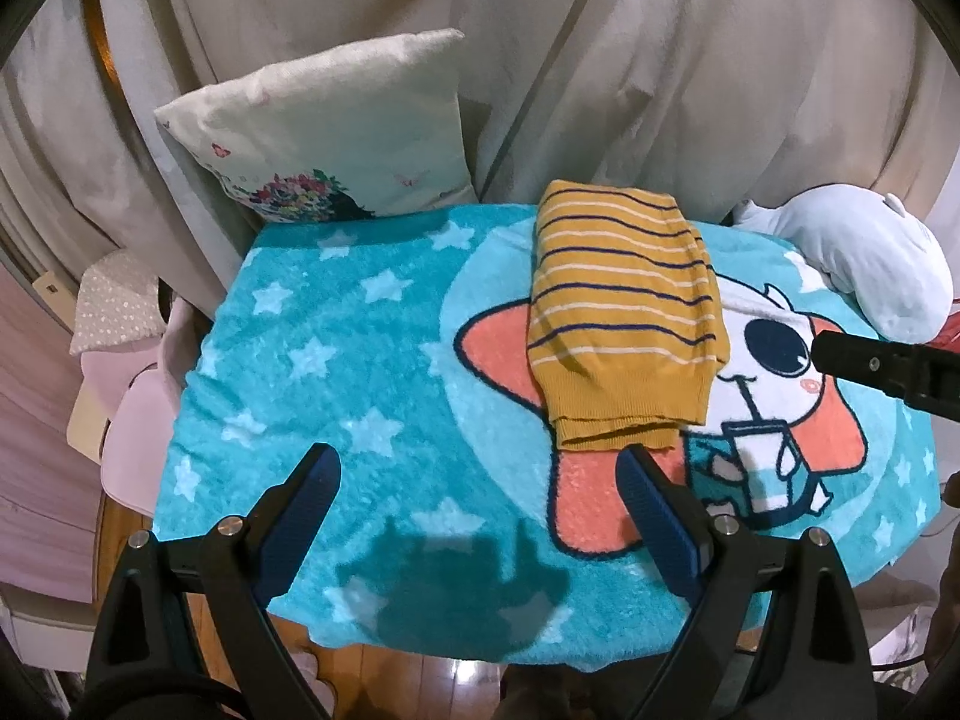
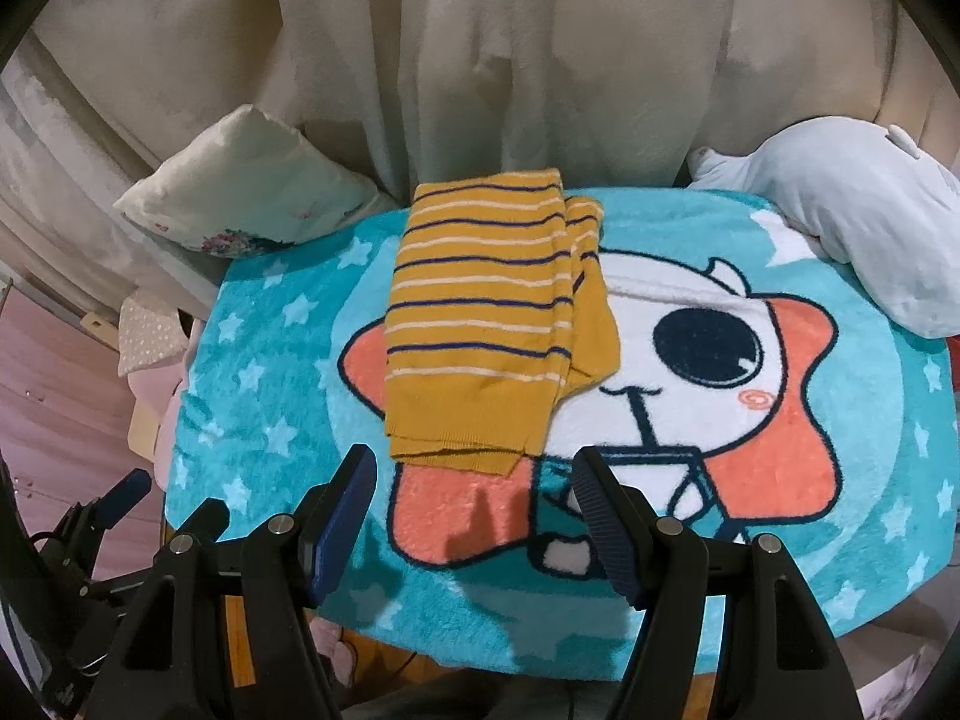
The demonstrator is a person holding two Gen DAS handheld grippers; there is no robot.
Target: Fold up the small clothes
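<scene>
We're hovering both released grippers, left (image 1: 474, 474) and right (image 2: 471, 474), just short of the half-folded sweater (image 2: 480, 324), probably pinching its near hem next.

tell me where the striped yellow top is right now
The striped yellow top lies folded on the star blanket, covering the cartoon's left side, ahead of both open hand-held grippers.

1. Beige curtain (image 1: 600, 60) hangs in heavy folds from 10 to 2 o'clock.
2. A cream cushion (image 1: 324, 132) with a floral print leans against it at 11 o'clock.
3. A pale blue plush pillow (image 2: 852, 222) lies at 2 o'clock.
4. Glossy wooden floor (image 1: 420, 684) shows at 6 o'clock.
5. Pink fabric (image 1: 42, 420) fills 9 o'clock.
</scene>
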